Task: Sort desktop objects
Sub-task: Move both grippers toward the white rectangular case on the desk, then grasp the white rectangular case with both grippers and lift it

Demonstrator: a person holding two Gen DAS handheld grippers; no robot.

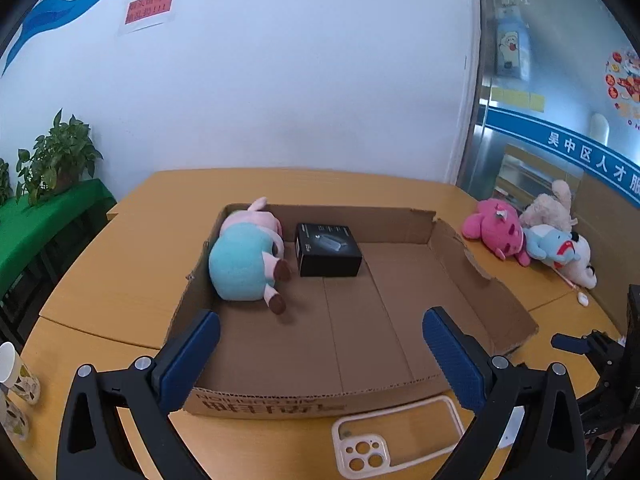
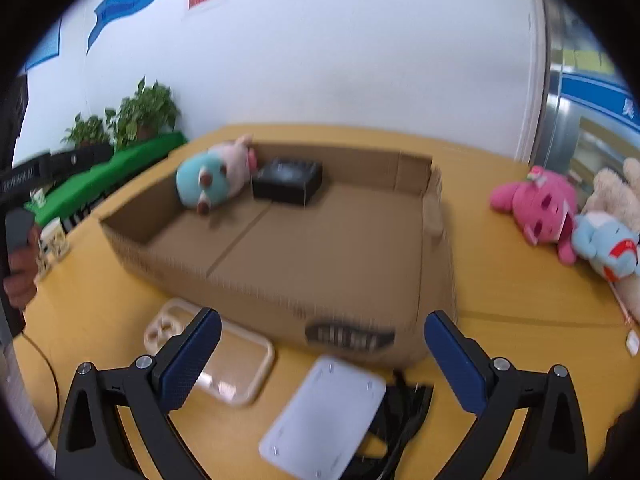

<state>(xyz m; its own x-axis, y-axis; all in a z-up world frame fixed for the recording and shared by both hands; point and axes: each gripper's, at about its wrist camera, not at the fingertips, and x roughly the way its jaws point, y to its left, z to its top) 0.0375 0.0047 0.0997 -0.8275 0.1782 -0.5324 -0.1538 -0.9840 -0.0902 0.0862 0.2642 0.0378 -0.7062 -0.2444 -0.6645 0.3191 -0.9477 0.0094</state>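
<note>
A shallow cardboard box (image 1: 400,224) (image 2: 280,292) lies on the wooden table. Inside it at the far left rest a pink-and-teal plush pig (image 1: 248,256) (image 2: 212,180) and a black carton (image 1: 327,249) (image 2: 288,181). A cream phone case (image 1: 396,436) (image 2: 216,364) lies flat before the box's front wall. A white flat device (image 2: 324,412) with black antennas sits beside it on the right. My left gripper (image 1: 320,356) hangs open over the box's front edge, nothing between its fingers. My right gripper (image 2: 320,360) is open above the white device, empty.
A pile of plush toys, pink (image 1: 494,230) (image 2: 536,204), blue (image 1: 552,246) and cream, lies at the table's right. Paper cups (image 1: 18,372) stand at the left edge. Potted plants (image 1: 56,160) sit on a green shelf. A hand (image 2: 20,268) holds the other gripper at far left.
</note>
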